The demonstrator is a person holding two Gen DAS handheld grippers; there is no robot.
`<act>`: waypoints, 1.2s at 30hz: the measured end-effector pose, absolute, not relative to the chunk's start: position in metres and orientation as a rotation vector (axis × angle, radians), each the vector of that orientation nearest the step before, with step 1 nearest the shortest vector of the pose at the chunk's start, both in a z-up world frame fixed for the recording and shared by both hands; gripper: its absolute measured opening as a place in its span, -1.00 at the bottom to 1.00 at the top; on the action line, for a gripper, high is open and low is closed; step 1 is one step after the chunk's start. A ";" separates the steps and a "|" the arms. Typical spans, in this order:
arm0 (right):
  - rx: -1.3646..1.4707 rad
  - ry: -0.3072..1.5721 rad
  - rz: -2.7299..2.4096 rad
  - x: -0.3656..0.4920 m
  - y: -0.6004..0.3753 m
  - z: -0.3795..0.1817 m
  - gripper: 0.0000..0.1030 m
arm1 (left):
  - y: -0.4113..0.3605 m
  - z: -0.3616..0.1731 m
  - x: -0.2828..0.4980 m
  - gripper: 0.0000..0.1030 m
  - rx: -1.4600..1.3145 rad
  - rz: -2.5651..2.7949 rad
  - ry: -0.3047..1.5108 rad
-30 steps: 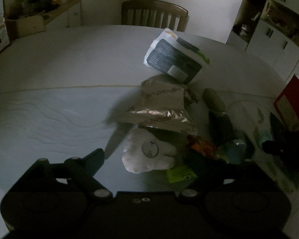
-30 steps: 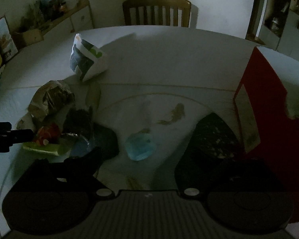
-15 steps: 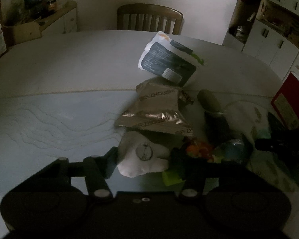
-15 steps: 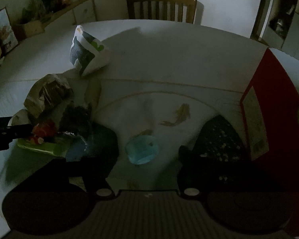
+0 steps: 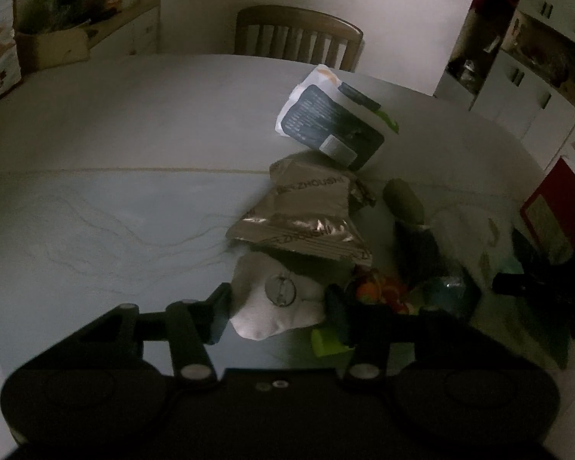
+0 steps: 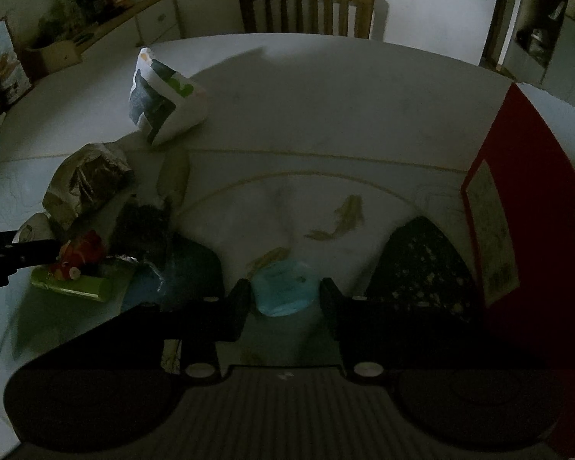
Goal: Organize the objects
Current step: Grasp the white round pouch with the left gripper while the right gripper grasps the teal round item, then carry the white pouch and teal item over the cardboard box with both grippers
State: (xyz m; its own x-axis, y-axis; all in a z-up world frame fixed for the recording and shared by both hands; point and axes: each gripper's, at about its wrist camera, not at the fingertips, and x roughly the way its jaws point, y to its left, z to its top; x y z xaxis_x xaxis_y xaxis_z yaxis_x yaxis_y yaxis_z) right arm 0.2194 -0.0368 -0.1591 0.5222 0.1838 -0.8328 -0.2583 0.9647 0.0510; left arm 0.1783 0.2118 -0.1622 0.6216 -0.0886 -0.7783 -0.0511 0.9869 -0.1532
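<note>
In the left wrist view a white soft pouch (image 5: 276, 303) with a round mark lies on the table (image 5: 134, 134). My left gripper (image 5: 279, 308) is closing on it and both pads touch its sides. In the right wrist view a small light-blue round packet (image 6: 281, 291) lies between the fingers of my right gripper (image 6: 285, 299). Its jaws are closing, with a thin gap still showing on the right side. A crumpled silver foil bag (image 5: 303, 214) rests just beyond the white pouch.
A white and dark snack bag (image 5: 333, 126) stands behind the foil bag. A green packet (image 6: 73, 283), a red-orange item (image 6: 82, 249) and dark wrappers lie in a heap between the grippers. A red box (image 6: 517, 211) and a dark speckled pouch (image 6: 421, 264) sit right. A chair (image 6: 306, 7) stands behind the table.
Both grippers' jaws have narrowed from wide apart. The left fingers have come in against the white pouch, and the right fingers now flank the blue packet.
</note>
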 end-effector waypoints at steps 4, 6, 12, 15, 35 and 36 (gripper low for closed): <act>-0.072 0.975 0.271 0.215 -0.039 -0.152 -0.26 | 0.214 -0.157 0.174 -0.01 -0.185 -0.015 0.895; -0.066 0.971 0.273 0.212 -0.040 -0.147 -0.26 | 0.215 -0.152 0.171 -0.01 -0.205 -0.009 0.890; -0.037 0.946 0.302 0.195 -0.044 -0.126 -0.26 | 0.210 -0.122 0.162 -0.01 -0.247 -0.021 0.855; -0.028 0.937 0.312 0.188 -0.046 -0.113 -0.26 | 0.205 -0.105 0.157 -0.01 -0.273 -0.046 0.838; -0.027 0.841 0.357 0.144 -0.089 -0.022 -0.26 | 0.097 -0.031 0.140 -0.01 -0.232 -0.287 0.788; -0.025 0.837 0.356 0.143 -0.095 -0.018 -0.26 | 0.090 -0.029 0.140 -0.01 -0.229 -0.298 0.786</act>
State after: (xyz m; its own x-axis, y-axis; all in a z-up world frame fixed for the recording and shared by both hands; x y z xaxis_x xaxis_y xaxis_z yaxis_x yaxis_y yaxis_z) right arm 0.1427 -0.0950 -0.0182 0.6142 0.2991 -0.7303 -0.3190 0.9405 0.1169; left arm 0.1404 0.0905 -0.0288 0.6687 -0.3458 -0.6582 0.1771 0.9339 -0.3106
